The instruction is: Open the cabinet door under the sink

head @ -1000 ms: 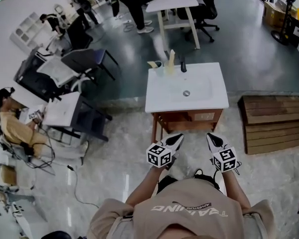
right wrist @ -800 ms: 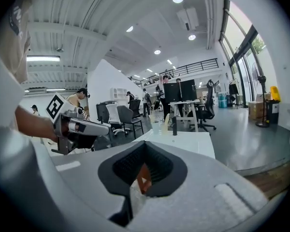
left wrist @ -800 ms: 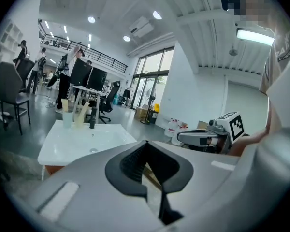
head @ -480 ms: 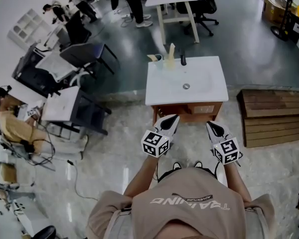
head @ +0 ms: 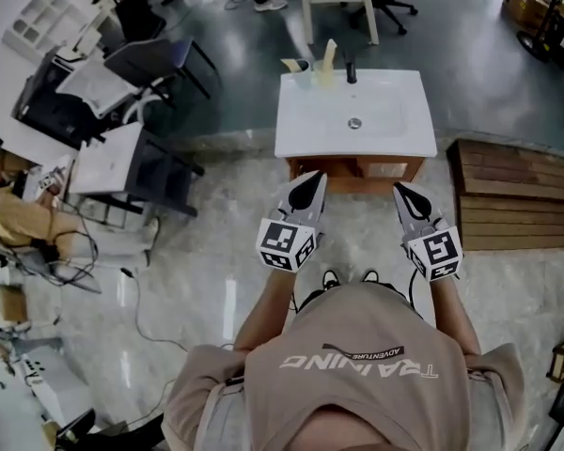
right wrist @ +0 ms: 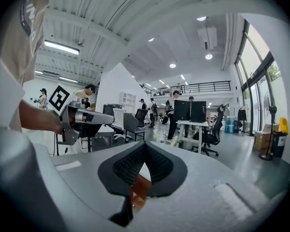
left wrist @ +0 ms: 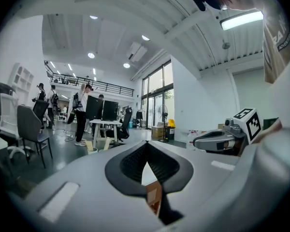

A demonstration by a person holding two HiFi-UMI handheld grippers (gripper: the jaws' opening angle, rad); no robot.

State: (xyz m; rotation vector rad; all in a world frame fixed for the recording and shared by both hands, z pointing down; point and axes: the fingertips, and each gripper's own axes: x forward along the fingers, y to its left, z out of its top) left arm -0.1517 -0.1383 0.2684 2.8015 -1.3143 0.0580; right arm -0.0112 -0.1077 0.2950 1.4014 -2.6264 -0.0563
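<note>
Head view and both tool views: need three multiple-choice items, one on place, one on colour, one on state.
1. In the head view, the stack of brown wooden planks lies where from the white rectangular sink top?
A. to its left
B. to its right
C. on top of it

2. The box-shaped cabinet under the sink top is
A. blue metal
B. brown wood
C. green plastic

3. The left tool and right tool are
A. both shut and empty
B. both wide open
C. both shut on a cup

Key:
1. B, the planks lie past the sink top's right edge.
2. B, its front shows brown wood.
3. A, each tool view shows the tips together with nothing held.
</note>
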